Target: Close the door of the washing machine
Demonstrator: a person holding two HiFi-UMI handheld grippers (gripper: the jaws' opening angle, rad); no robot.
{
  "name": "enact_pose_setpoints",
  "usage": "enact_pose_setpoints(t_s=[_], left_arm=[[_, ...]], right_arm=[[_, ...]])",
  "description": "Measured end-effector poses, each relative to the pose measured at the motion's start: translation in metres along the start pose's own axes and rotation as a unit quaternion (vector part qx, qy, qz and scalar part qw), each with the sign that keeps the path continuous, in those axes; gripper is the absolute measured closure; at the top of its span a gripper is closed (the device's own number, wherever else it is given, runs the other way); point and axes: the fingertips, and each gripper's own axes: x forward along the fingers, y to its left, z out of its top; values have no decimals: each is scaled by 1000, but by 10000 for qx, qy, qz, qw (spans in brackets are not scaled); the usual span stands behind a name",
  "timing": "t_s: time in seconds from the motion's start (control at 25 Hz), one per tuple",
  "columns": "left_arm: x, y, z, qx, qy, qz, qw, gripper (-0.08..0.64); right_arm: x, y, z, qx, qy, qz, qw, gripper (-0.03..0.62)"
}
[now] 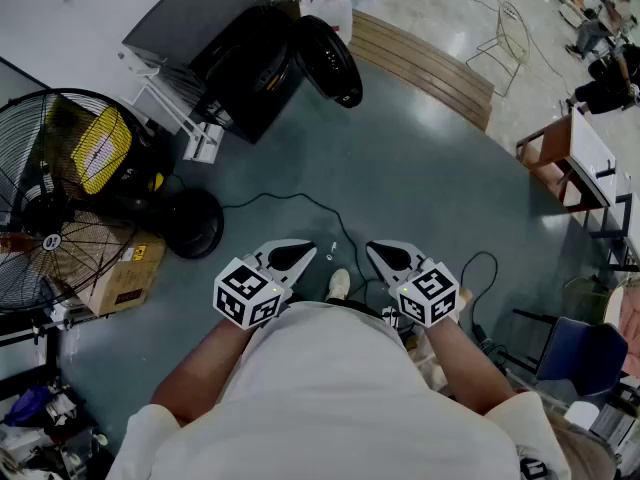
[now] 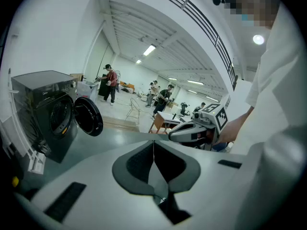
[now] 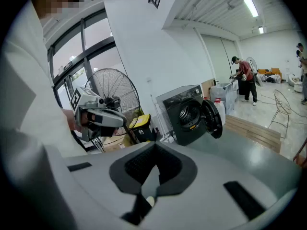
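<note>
In the head view, the left gripper (image 1: pixel 300 255) and right gripper (image 1: pixel 382 255) are held side by side close to the body, both aimed forward and somewhat down. The washing machine (image 1: pixel 240 68) is seen well apart from them, ahead and to the left, with its round door (image 1: pixel 330 60) swung out on the machine's right side. The left gripper is judged slightly the nearer. Bare floor (image 1: pixel 400 178) lies between, crossed only by a thin cable (image 1: pixel 310 206). A large fan (image 1: pixel 60 198) stands to the left, and a wooden platform (image 1: pixel 420 68) runs behind the door.

In the left gripper view, the fingers (image 2: pixel 134 164) are pressed together with nothing between them. The machine and its open door are seen far off, left of the fingers' line.

In the right gripper view, the fingers (image 3: pixel 139 166) are likewise closed and empty. The open door is seen ahead, a little right of their line, its edge standing upright.
</note>
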Motion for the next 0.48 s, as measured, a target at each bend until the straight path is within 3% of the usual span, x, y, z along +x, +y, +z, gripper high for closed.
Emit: enact_pose_setpoints(t_s=[0.48], left_arm=[[60,31,36,21,0,-52,10000,541]], right_arm=[[3,-69,18,29,50,-47,10000,586]])
